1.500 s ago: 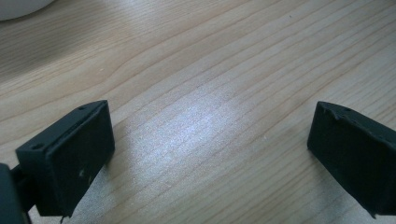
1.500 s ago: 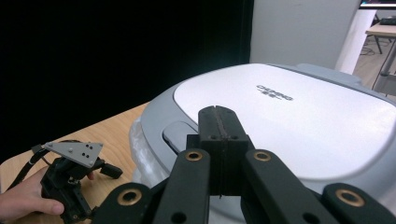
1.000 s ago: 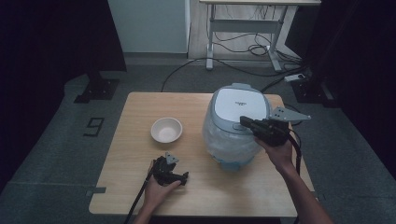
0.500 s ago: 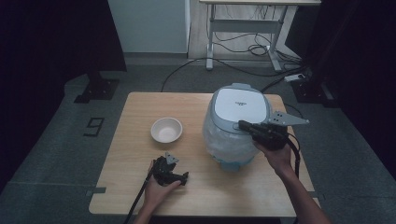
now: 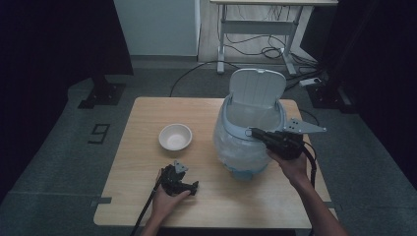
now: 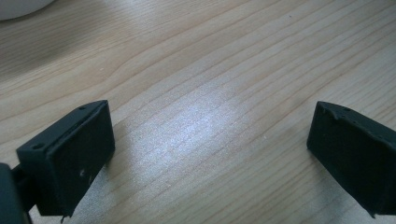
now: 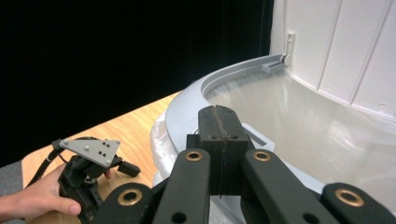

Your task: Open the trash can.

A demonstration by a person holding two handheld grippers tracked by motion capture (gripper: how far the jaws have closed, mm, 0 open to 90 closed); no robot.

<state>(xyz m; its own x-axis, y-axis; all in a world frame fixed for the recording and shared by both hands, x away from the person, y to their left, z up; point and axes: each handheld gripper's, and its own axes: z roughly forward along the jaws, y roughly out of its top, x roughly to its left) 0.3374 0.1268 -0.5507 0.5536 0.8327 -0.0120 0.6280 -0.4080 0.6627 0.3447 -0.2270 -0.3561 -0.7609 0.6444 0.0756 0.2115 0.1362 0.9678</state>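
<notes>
The big bin (image 5: pixel 248 140) stands on the table (image 5: pixel 147 196) at about 3 o'clock, and its lid (image 5: pixel 256 87) is up. The right gripper (image 5: pixel 252 132) sits at the bin's front rim with its jaws closed on nothing, so the opening step looks done. The left gripper (image 5: pixel 195 187) rests at 6 o'clock with jaws open, and next it may need to fetch the white bowl (image 5: pixel 175 136).

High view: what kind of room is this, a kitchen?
Probably a lab or workshop, not a kitchen: a lone wooden table on grey floor, dark curtains around it, and a desk frame with loose cables behind.
</notes>
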